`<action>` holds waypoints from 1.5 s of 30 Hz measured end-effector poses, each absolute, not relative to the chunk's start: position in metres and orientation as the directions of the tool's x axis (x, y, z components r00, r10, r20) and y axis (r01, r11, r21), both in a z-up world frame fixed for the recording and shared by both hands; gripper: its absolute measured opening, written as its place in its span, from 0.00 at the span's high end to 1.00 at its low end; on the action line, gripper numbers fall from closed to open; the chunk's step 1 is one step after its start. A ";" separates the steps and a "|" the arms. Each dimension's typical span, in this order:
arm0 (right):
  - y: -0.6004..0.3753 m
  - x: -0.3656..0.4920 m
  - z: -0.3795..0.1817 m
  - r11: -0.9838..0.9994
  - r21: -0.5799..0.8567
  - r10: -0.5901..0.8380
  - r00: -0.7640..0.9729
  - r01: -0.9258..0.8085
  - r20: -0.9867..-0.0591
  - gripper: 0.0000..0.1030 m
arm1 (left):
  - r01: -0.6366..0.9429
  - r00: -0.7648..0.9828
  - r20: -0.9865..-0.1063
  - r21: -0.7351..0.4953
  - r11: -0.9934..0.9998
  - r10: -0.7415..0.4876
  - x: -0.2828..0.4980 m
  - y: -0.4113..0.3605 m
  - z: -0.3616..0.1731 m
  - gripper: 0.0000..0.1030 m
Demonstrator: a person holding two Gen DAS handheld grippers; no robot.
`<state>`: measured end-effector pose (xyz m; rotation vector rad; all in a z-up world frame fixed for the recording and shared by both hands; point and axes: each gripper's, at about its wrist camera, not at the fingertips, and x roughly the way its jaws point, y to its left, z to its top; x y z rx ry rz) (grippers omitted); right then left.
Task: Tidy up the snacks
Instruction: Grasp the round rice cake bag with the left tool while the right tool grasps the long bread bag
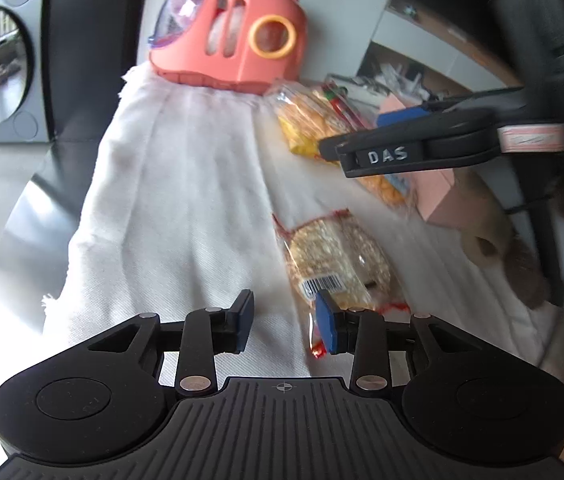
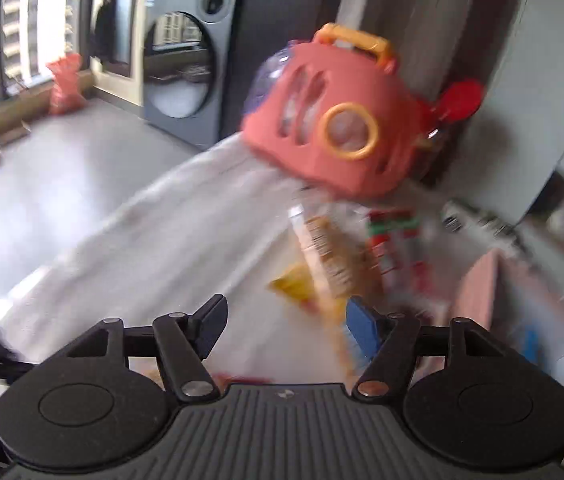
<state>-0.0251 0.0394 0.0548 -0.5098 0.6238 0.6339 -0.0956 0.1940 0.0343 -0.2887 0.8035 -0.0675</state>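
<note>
A clear packet of brown grain snack (image 1: 338, 260) with a barcode lies on the white cloth (image 1: 186, 184). My left gripper (image 1: 286, 322) is open just in front of it, its right pad beside the packet's near end. A yellow snack bag (image 1: 306, 120) lies farther back; it also shows, blurred, in the right wrist view (image 2: 322, 256), with a red and green packet (image 2: 394, 236) beside it. My right gripper (image 2: 286, 328) is open and empty above the cloth; its body (image 1: 422, 152) hovers over the yellow bag in the left view.
A coral plastic carrier (image 1: 230, 36) with an orange handle stands at the cloth's far end (image 2: 338, 120). A pink box (image 1: 438, 196) sits to the right. A grey washing machine (image 2: 186, 68) stands beyond the table. A red scoop (image 2: 458, 100) is behind the carrier.
</note>
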 end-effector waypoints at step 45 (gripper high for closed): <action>0.014 -0.060 0.042 0.624 0.029 0.481 0.354 -0.781 -0.802 0.61 | -0.155 0.669 -0.740 -0.060 0.986 0.060 -0.092 0.194 0.056 0.64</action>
